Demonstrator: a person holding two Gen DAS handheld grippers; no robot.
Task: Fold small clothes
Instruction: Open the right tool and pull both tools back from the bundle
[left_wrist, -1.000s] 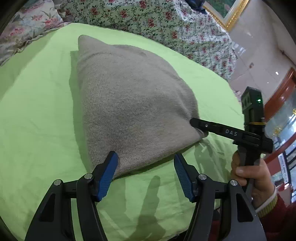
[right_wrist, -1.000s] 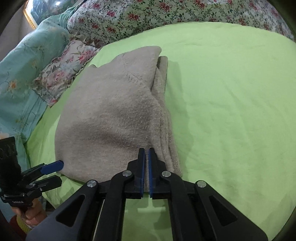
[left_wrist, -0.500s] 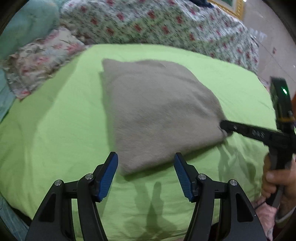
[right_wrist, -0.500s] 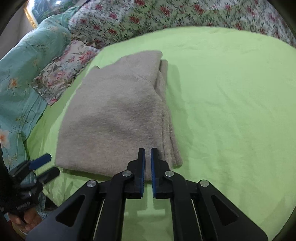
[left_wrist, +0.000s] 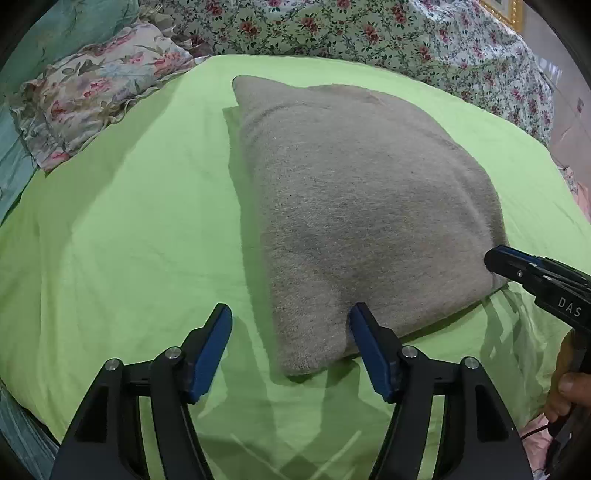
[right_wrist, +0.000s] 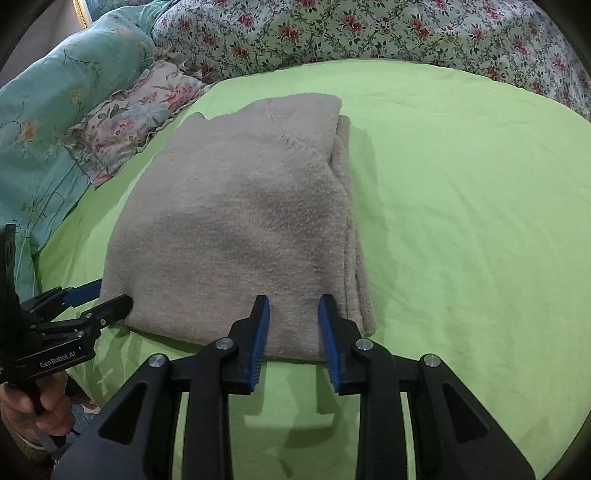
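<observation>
Lengthwise, folded grey sweater runs away from both open hand-held grippers.

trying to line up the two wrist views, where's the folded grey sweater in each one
Left wrist view: the folded grey sweater fills the centre and right, its near corner between the open left tool fingers.
Right wrist view: the sweater lies centre-left, its near edge at the open right tool.
Shared landmark: the ruffled floral pillow at upper left in both.
</observation>
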